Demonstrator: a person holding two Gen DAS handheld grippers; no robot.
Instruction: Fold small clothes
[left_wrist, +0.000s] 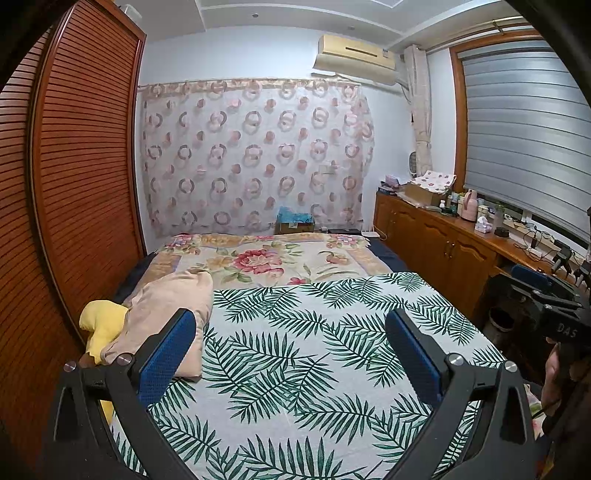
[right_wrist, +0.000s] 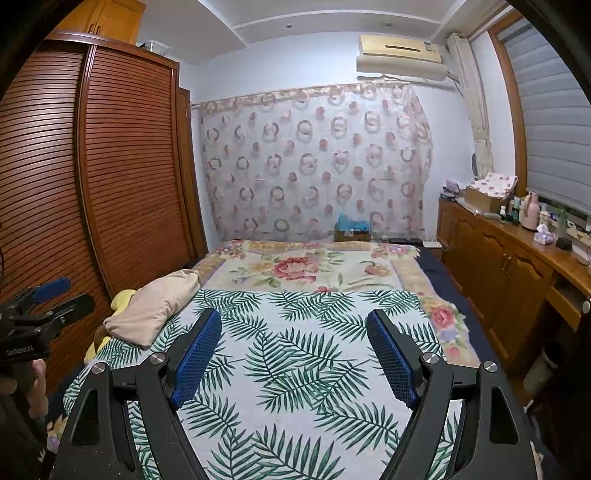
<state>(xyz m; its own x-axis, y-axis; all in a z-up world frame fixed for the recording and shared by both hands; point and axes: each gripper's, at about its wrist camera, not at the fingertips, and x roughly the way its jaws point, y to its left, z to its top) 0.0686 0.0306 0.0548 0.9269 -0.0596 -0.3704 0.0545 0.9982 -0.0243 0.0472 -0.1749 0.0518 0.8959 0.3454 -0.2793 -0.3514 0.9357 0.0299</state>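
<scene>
Two grippers, left gripper (left_wrist: 291, 328) and right gripper (right_wrist: 294, 330), are hovering with jaws apart and empty over the palm-leaf sheet (right_wrist: 295, 369), while the beige garment (right_wrist: 155, 306) is lying at ten o'clock atop a yellow garment (left_wrist: 101, 325).

Both wrist cameras sit low at the bed's foot, facing its length toward the ring-patterned curtain (left_wrist: 255, 155), tilted slightly down. Both views share the palm-leaf sheet (right_wrist: 295, 354); each catches the opposite gripper at its edge.
</scene>
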